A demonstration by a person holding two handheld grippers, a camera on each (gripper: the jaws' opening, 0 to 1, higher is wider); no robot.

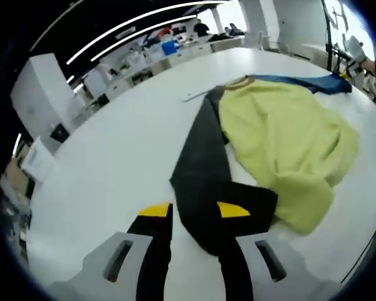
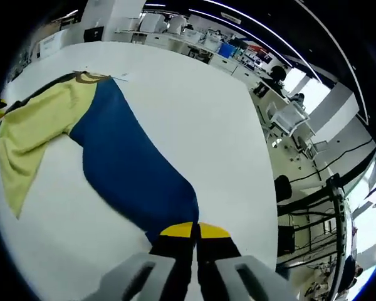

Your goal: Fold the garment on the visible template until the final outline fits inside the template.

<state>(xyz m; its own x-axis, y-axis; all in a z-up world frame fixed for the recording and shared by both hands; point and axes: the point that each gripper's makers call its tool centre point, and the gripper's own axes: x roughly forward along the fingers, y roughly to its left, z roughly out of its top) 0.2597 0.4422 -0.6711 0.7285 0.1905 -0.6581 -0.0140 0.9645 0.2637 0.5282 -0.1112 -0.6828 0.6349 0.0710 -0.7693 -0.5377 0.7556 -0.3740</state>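
Observation:
The garment lies crumpled on the white table [image 1: 106,169]. Its yellow body [image 1: 282,138] is bunched, with a brown collar [image 1: 238,81] at the far end. A black sleeve [image 1: 203,163] runs toward my left gripper [image 1: 193,211], whose jaws stand open with the sleeve's end lying between them. A blue sleeve [image 1: 313,81] stretches off behind the body. In the right gripper view the blue sleeve [image 2: 131,163] runs from the yellow body [image 2: 31,132] down to my right gripper [image 2: 195,231], which is shut on the sleeve's end.
A thin pale strip [image 1: 194,95] lies on the table beside the collar. The table's far edge [image 2: 254,125] curves past office chairs [image 2: 288,116] and desks. White cabinets [image 1: 44,94] and shelves stand beyond the table.

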